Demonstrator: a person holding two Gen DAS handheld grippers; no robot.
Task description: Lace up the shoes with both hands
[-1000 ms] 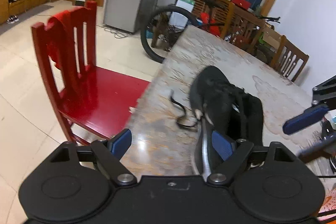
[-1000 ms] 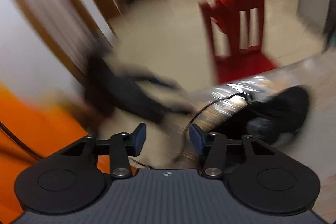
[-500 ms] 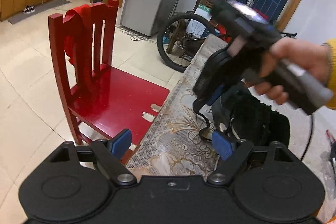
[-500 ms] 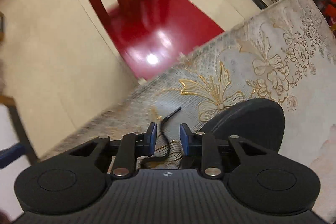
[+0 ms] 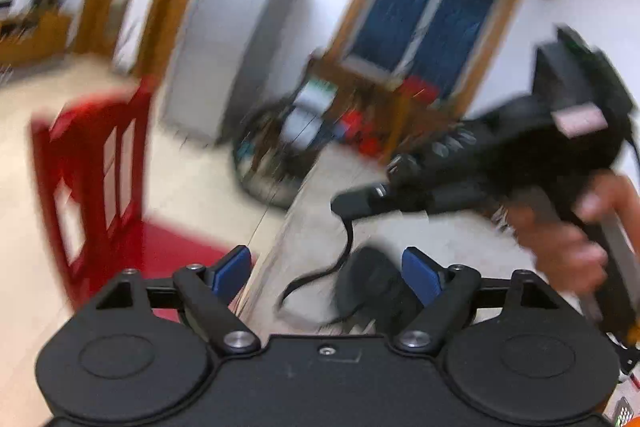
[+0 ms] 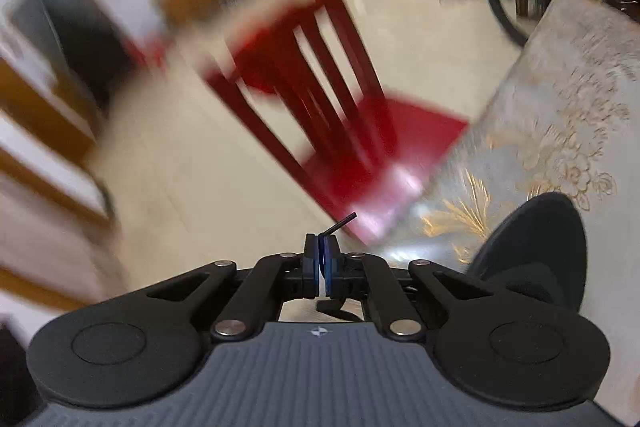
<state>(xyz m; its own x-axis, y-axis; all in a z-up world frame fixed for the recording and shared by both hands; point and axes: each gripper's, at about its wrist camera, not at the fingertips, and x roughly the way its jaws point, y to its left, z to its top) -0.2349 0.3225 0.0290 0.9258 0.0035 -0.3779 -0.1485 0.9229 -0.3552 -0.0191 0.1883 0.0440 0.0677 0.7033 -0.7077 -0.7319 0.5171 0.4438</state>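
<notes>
On the counter point(image 6: 568, 99) near its edge lies the black shoe point(image 6: 532, 247), soft and light. Its limp, thin lace point(image 5: 344, 251) slips easily; the right tool point(image 6: 322, 267) has just closed, pinching it beside the stiff tip. Left tool point(image 5: 326, 273) stands apart, empty.

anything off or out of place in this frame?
Nothing damaged or spilled. The right gripper is shut on the black lace, whose tip pokes out past the pads; the lace trails loose down to the black shoe on the table. The left gripper is open. Both views are motion-blurred.
</notes>
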